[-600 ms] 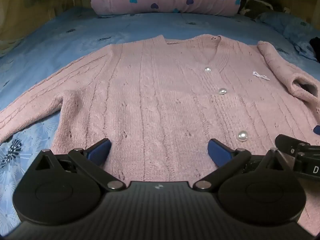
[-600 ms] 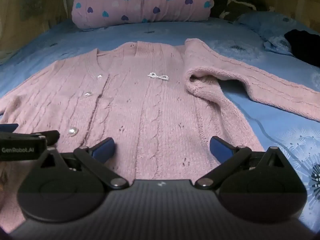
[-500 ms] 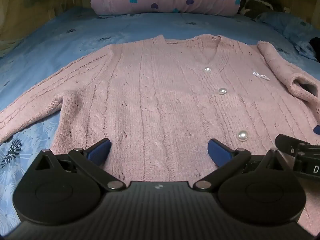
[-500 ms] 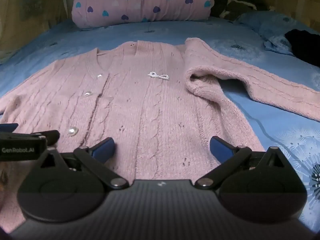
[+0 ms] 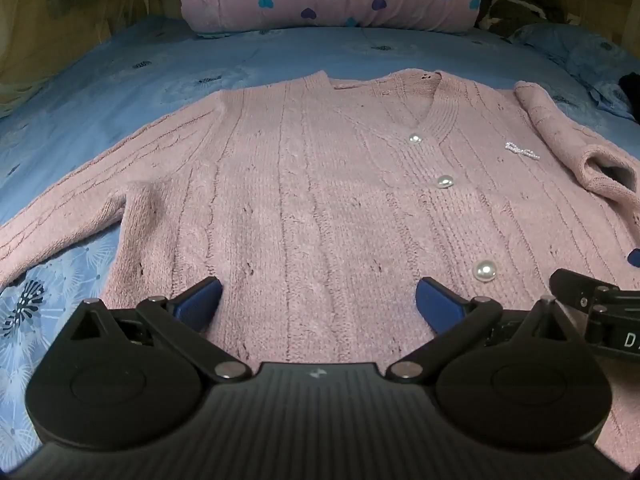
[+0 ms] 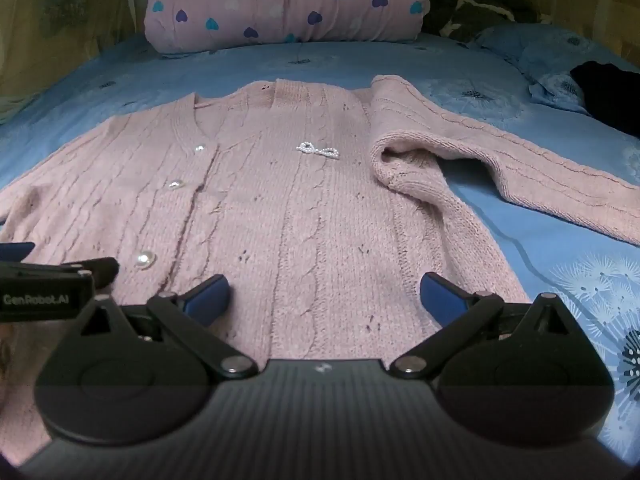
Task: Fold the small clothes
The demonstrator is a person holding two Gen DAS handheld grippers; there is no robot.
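A pink cable-knit cardigan (image 5: 320, 200) with pearl buttons lies face up and spread flat on the blue bed. Its one sleeve (image 5: 60, 216) stretches out to the left. The other sleeve (image 6: 500, 160) lies out to the right, with a fold at the shoulder. My left gripper (image 5: 318, 300) hovers open over the hem, left of the button row, with nothing between its blue fingertips. My right gripper (image 6: 324, 296) hovers open over the hem's right half, also empty. Each gripper shows at the other view's edge.
The blue dandelion-print bedsheet (image 5: 120, 80) surrounds the cardigan. A pink pillow with hearts (image 6: 280, 4) lies across the head of the bed. Dark clothing (image 6: 608, 92) and a blue crumpled cloth (image 6: 536, 56) lie at the far right.
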